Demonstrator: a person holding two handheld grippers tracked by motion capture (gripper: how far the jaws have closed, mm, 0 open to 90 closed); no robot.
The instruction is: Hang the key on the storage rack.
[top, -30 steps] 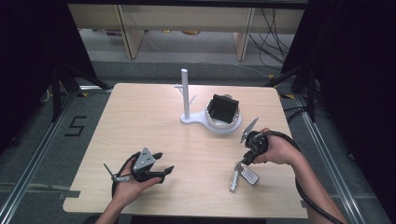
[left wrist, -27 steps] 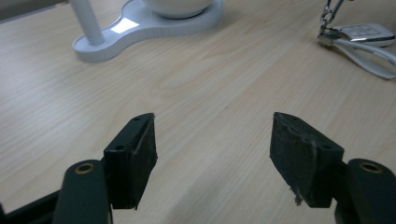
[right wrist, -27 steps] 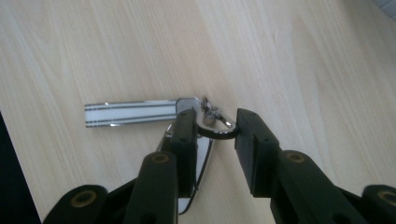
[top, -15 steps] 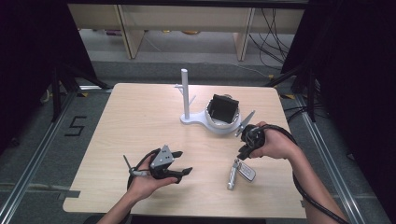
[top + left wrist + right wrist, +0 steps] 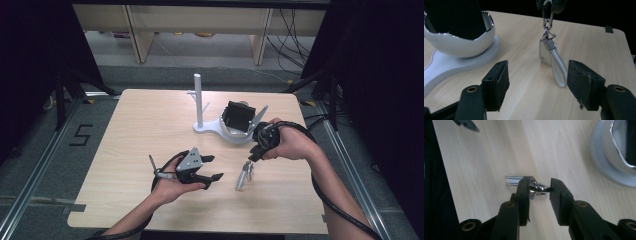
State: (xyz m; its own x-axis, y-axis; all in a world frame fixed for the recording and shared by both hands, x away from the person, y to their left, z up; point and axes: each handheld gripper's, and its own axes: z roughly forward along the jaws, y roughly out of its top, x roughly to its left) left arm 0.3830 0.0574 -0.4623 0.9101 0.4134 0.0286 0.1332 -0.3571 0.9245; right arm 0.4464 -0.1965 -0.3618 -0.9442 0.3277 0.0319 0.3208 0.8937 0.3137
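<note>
The right tool (image 5: pixel 256 148) is pinching the ring of a metal keychain (image 5: pixel 243 176), dangling it so its tip is touching the pale wooden table (image 5: pixel 135 125). That seems meant to present it to the left tool (image 5: pixel 210 170), which is waiting wide-jawed just beside it. A white stand (image 5: pixel 212 126) is sitting behind, dark curtains around.
</note>
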